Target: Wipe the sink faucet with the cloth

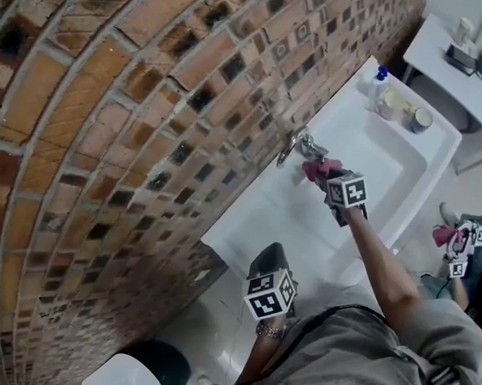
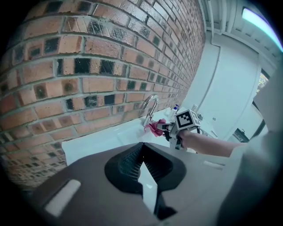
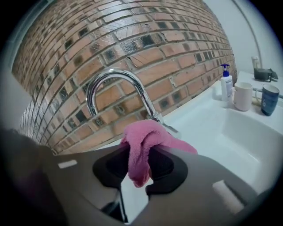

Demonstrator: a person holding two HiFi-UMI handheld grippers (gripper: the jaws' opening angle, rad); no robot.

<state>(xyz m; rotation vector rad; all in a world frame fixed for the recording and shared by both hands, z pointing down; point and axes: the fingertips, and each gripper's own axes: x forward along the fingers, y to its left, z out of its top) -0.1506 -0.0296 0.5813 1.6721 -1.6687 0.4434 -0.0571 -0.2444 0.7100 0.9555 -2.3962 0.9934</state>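
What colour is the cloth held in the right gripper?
Plain pink: the pink terry cloth shows best in the right gripper view.

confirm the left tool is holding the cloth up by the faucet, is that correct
Not quite: the right tool is holding the cloth up by the faucet, as the right gripper view shows. The left tool is shut on nothing.

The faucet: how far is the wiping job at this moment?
Done: the pink cloth is picked up, clamped in the jaws of the right gripper. In hand: the cloth is held at the lower stem of the faucet; real contact cannot be told. Left: wiping the curved spout above, which the cloth does not reach now. The left gripper hangs back from the sink, jaws together, empty.
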